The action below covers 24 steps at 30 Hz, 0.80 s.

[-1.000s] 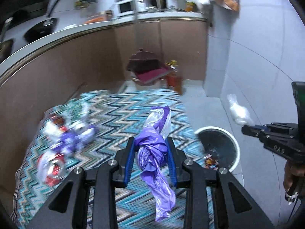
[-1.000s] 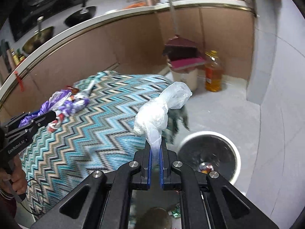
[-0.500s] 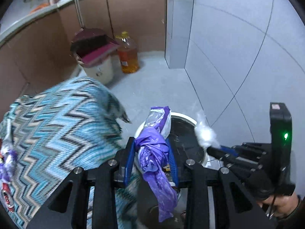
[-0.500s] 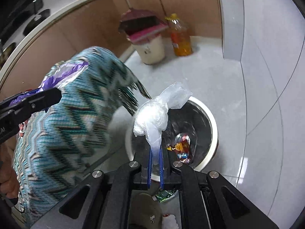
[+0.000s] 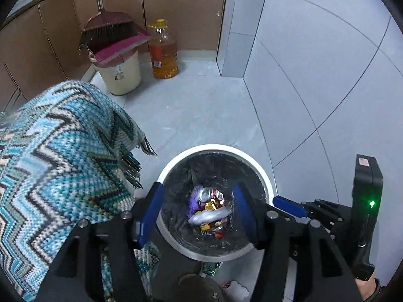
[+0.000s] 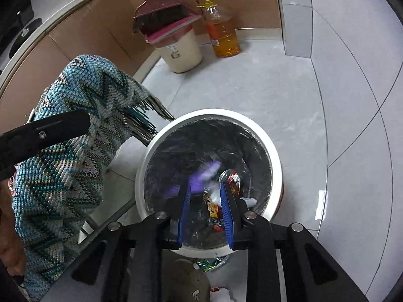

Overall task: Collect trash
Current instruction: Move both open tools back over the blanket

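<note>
right claw opening (nothing between) | over trash bin | purple bag inside

I am seeing the trash bin sitting on the floor right of the draped blanket, wrappers lying inside; bucket and bottle are standing behind (by the cabinets).

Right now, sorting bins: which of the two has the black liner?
The white-rimmed bin under both grippers, holding wrappers. The cream bucket by the oil bottle has a dustpan on top.
</note>
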### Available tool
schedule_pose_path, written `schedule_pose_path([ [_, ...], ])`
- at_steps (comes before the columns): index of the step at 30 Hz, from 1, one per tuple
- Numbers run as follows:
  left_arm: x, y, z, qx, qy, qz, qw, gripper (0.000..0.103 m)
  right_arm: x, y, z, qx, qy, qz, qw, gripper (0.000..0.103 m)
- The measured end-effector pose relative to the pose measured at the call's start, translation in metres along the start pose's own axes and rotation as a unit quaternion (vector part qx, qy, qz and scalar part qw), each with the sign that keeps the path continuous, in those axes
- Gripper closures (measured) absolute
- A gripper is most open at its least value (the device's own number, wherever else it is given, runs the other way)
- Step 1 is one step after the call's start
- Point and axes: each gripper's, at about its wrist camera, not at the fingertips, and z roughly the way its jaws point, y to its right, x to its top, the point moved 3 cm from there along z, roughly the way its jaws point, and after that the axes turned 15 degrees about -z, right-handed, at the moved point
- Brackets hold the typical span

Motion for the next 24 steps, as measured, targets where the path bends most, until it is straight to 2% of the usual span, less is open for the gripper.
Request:
schedule_pose_path([
  [6,0.001,-0.009,-0.05,-0.005,0.053,0.003,0.9985,0.047,0.008,-0.007,-0.034,-0.013,0.028,-0.007,0.999,0.077],
  [10,0.001,-0.023,-0.087,-0.007,0.09,-0.006,0.9959,0.047,0.02,-0.027,-0.068,-0.022,0.058,-0.029,0.998,0.076],
  [17,-0.009,-0.067,-0.165,-0.003,0.156,-0.034,0.9872,0.047,0.037,-0.082,-0.127,-0.013,0.11,-0.071,0.991,0.073],
  [22,-0.026,-0.114,-0.229,0.001,0.201,-0.062,0.9775,0.047,0.047,-0.13,-0.163,-0.002,0.143,-0.109,0.984,0.072],
  [24,-0.034,-0.135,-0.251,0.006,0.218,-0.073,0.9733,0.047,0.051,-0.153,-0.178,0.003,0.158,-0.127,0.979,0.069],
])
